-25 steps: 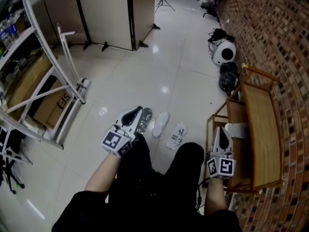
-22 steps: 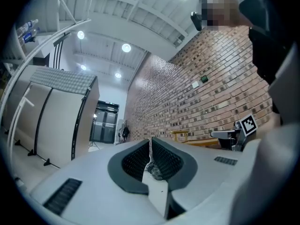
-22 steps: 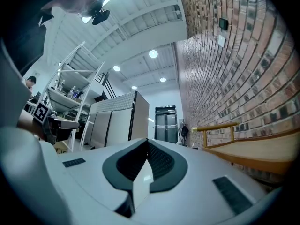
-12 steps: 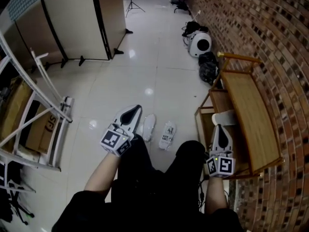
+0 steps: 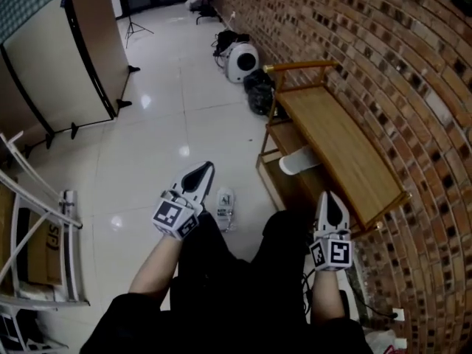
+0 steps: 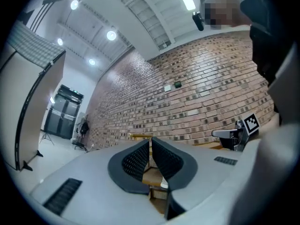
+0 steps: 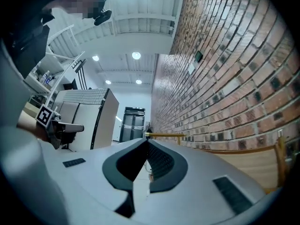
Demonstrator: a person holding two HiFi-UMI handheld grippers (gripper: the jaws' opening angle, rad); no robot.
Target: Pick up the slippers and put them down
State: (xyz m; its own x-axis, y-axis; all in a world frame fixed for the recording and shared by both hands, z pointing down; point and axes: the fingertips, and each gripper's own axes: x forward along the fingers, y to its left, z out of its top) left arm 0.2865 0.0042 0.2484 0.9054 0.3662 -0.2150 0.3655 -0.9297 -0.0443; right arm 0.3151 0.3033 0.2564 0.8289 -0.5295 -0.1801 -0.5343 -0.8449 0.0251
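Colours as I saw them from the console. The bench [image 5: 339,150] was honey-brown wood. Behind the bench, the wall [image 5: 383,57] was red-brown brick with pale mortar lines. Left of the bench, the floor [image 5: 162,146] was glossy white tile, and the slipper [image 5: 224,206] was white with dark print. The left gripper [image 5: 208,166] and right gripper [image 5: 327,195] were white with black pads and black-and-white square markers.

Operator: all-black clothing, forearms bare.
Left claw [image 5: 200,175], right claw [image 5: 329,205]: white shells, black ribbed pads, cubes with black-and-white square markers.
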